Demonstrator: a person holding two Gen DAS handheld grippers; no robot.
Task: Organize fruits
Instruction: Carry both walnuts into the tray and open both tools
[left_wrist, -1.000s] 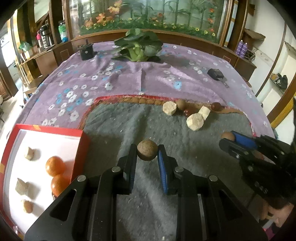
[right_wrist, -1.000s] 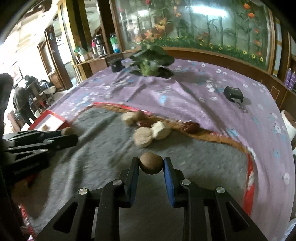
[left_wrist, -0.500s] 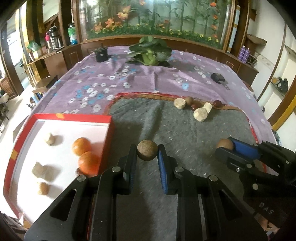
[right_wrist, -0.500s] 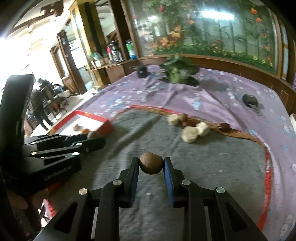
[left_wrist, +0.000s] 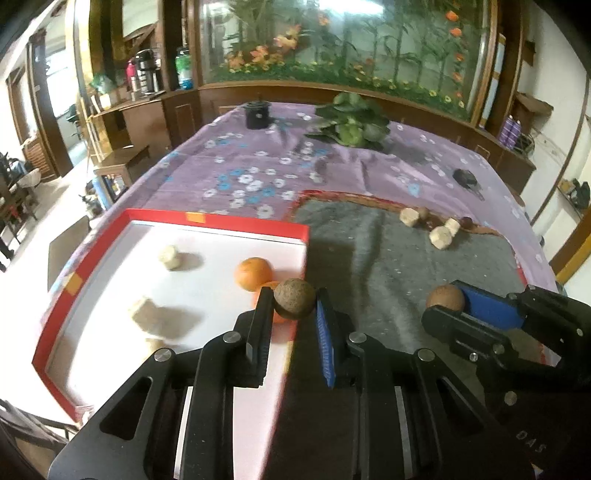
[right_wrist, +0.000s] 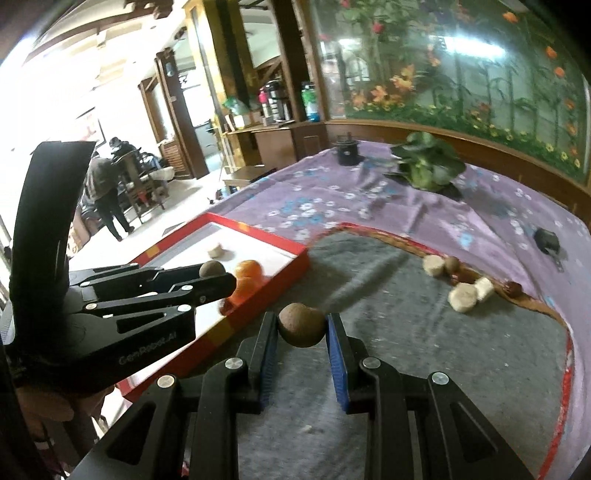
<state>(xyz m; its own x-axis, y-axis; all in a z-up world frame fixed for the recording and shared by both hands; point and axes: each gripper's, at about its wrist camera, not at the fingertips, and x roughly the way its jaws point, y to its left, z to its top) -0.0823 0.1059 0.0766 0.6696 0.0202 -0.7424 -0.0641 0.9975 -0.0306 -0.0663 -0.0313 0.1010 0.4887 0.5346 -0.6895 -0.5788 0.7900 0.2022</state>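
My left gripper (left_wrist: 293, 304) is shut on a round brown fruit (left_wrist: 294, 298) and holds it above the right edge of the red-rimmed white tray (left_wrist: 218, 220). The tray holds two oranges (left_wrist: 253, 272) and several pale fruit chunks (left_wrist: 169, 256). My right gripper (right_wrist: 301, 326) is shut on another round brown fruit (right_wrist: 301, 324) above the grey mat (right_wrist: 424, 343), right of the tray (right_wrist: 258, 229). It also shows in the left wrist view (left_wrist: 445, 301). More pale chunks (left_wrist: 439, 237) and small brown fruits (left_wrist: 423, 213) lie at the mat's far edge.
A purple flowered cloth (left_wrist: 258, 173) covers the table. A leafy green plant (left_wrist: 351, 123), a black cup (left_wrist: 258, 113) and a small black object (left_wrist: 466, 178) sit at the back. Wooden cabinets stand behind, and the table's left edge drops to the floor.
Both grippers have moved left with their brown fruits. The left one has gone from over the grey mat to over the tray's right edge, and the right one has come close to the tray.
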